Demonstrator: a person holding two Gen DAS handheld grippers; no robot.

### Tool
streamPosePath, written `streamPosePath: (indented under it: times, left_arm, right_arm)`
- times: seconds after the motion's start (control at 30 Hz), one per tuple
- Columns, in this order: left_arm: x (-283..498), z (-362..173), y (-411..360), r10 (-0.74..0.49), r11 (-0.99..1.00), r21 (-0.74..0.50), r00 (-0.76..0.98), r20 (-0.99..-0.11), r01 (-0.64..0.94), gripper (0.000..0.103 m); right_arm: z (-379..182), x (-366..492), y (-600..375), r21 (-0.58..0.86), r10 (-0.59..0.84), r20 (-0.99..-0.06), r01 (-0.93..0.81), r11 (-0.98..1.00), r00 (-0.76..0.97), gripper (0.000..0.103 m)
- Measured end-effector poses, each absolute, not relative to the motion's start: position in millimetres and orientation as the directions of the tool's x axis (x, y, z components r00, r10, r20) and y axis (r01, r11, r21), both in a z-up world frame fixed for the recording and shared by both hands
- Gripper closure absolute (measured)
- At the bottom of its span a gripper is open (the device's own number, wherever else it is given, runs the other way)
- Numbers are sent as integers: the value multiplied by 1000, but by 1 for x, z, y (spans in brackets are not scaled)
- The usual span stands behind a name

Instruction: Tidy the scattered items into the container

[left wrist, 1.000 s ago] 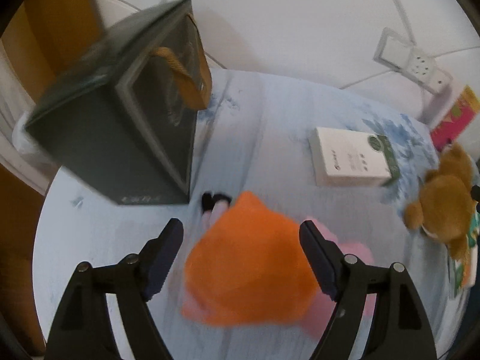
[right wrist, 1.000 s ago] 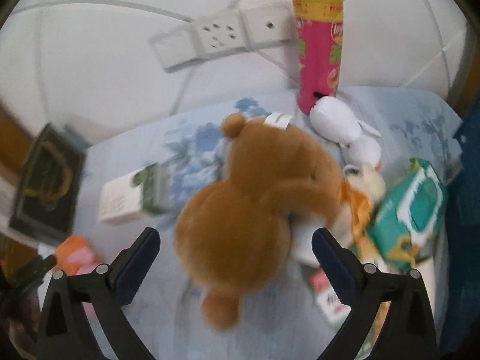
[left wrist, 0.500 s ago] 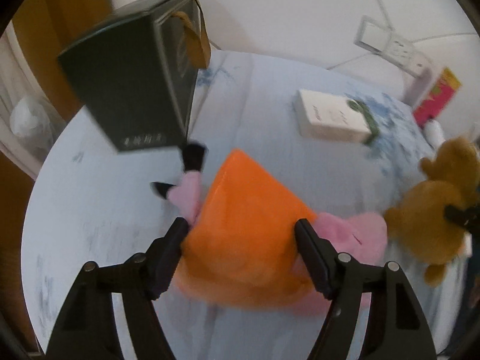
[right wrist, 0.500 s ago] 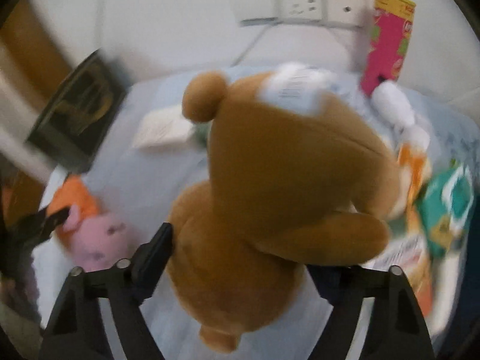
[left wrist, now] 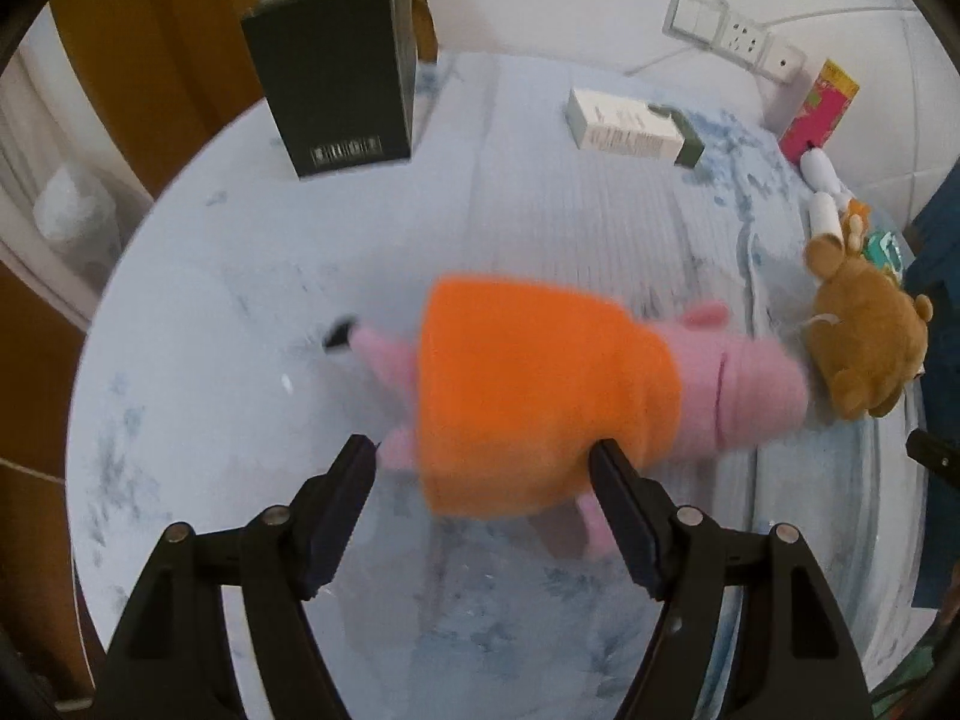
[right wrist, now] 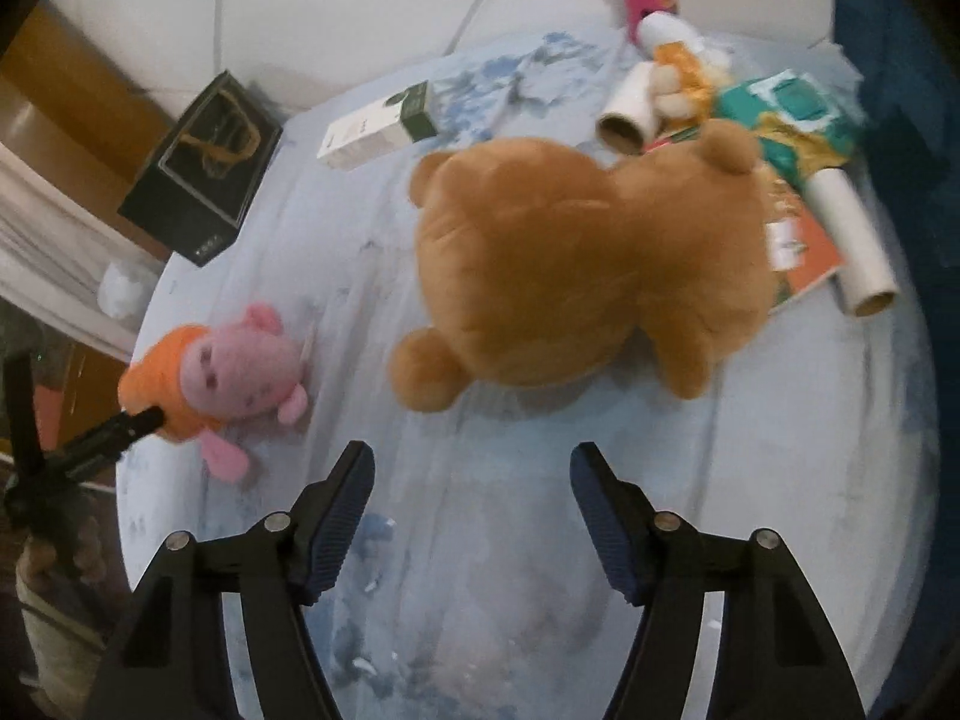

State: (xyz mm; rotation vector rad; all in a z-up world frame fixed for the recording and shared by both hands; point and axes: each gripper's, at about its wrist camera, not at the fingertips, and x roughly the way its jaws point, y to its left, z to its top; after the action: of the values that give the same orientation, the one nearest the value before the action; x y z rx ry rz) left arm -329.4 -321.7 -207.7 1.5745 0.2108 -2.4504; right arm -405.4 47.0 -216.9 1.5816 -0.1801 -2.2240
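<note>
Pig point(left wrist: 540, 384) sits crosswise between the jaws of the left gripper point(left wrist: 483, 459), pinched low on its orange dress. One pad is buried under the hem, the other meets a pink leg. These jaws have just been easing apart a little, so the hold looks loose. Motion blur smears the toy, and whether it hangs clear of the blue cloth point(left wrist: 210, 360) or rests on it I cannot tell. Its long axis runs left to right in the left wrist view, black-tipped feet left, snout right, toward the bear point(right wrist: 588, 276) just beside it.

Right gripper point(right wrist: 471, 474) has its jaws spread with nothing between them, and they have just been closing. The bear lies on the cloth just beyond their tips. Farther off stand a dark box point(left wrist: 336, 60) and a white carton point(left wrist: 624, 123).
</note>
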Motion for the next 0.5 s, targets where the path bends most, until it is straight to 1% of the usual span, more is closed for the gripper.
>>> streamPosePath:
  times: [0.07, 0.1, 0.13, 0.3, 0.33, 0.37, 0.4, 0.43, 0.5]
  left_arm:
    - [-331, -201, -327, -138, -962, 24, -409, -902, 272, 26]
    - [-332, -198, -330, -141, -960, 22, -414, -899, 279, 26]
    - [-332, -195, -332, -134, -959, 10, -423, -896, 284, 26]
    - [-325, -200, -333, -111, -955, -20, -417, -902, 297, 26]
    - [-321, -203, -333, -108, -955, -21, -414, -904, 296, 26]
    - [-317, -206, -333, -107, -956, -20, -412, -905, 293, 26]
    - [-313, -208, -334, -109, -956, -17, -409, -906, 292, 26]
    - [-310, -211, -338, -117, -955, -10, -407, -906, 296, 26]
    - [-306, -214, -348, -143, -949, 6, -416, -898, 315, 26]
  right_arm:
    - [-213, -402, 53, 319, -378, -876, 230, -920, -300, 28]
    - [-212, -400, 56, 315, -371, -875, 217, -924, -310, 20]
    - [-211, -397, 59, 318, -371, -872, 206, -925, -318, 17]
    - [-205, -389, 47, 314, -379, -871, 238, -919, -314, 17]
    - [-205, -387, 42, 309, -379, -872, 252, -917, -309, 19]
    - [-205, -384, 35, 303, -379, -874, 268, -915, -305, 23]
    - [-206, -381, 26, 303, -385, -875, 288, -908, -294, 35]
    - [-208, -376, 17, 309, -397, -874, 308, -900, -279, 43]
    - [-214, -367, 1, 325, -419, -874, 345, -881, -245, 44]
